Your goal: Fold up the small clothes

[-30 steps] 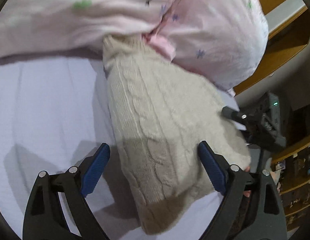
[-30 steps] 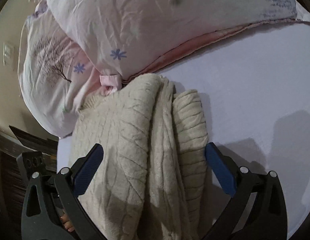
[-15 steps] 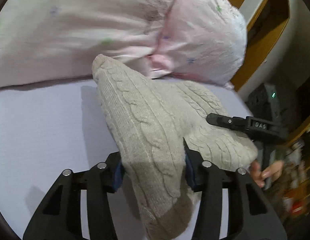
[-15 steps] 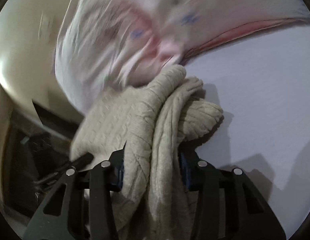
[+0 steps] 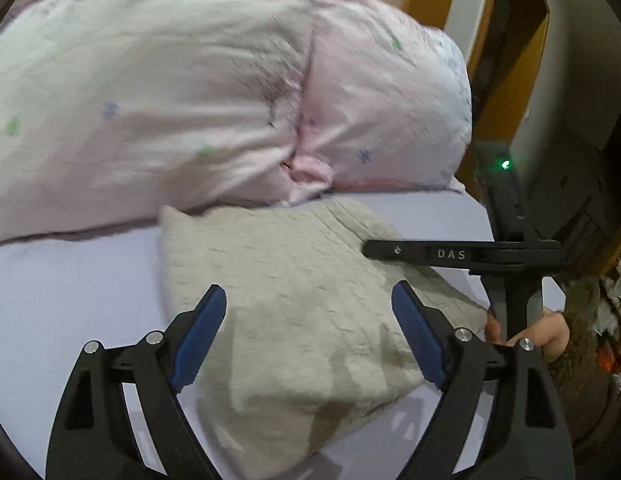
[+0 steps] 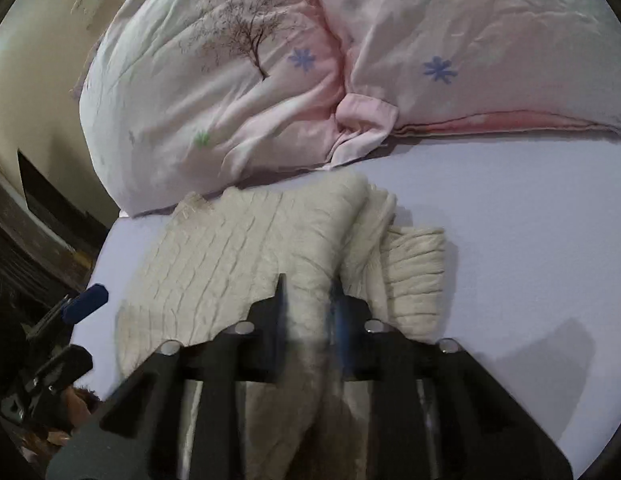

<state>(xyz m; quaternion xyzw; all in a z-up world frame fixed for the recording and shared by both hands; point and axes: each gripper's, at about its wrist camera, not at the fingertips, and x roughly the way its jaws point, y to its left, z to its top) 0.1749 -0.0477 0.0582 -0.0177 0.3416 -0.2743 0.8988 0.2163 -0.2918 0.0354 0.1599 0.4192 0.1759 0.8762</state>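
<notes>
Left tongs (image 5: 306, 336) apart over sweater (image 5: 302, 304) | right tongs (image 6: 309, 308) seemingly clamped on its fold below quilt (image 6: 230, 92) | we'd lift evenly.

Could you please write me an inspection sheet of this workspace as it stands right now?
Surface: pale lilac bedsheet, smooth where bare.
Job's things: one cream cable-knit sweater, folded into a bundle on the sheet, one ribbed end at its side.
Clutter: pink floral duvet, bunched just behind the sweater.
Grippers: left gripper open, fingers apart above the sweater; right gripper shut on a fold of the knit.
Cables: nothing seen.
Surroundings: wooden furniture beyond the bed's edge; a green light glows on the right gripper's body; cream wall.
</notes>
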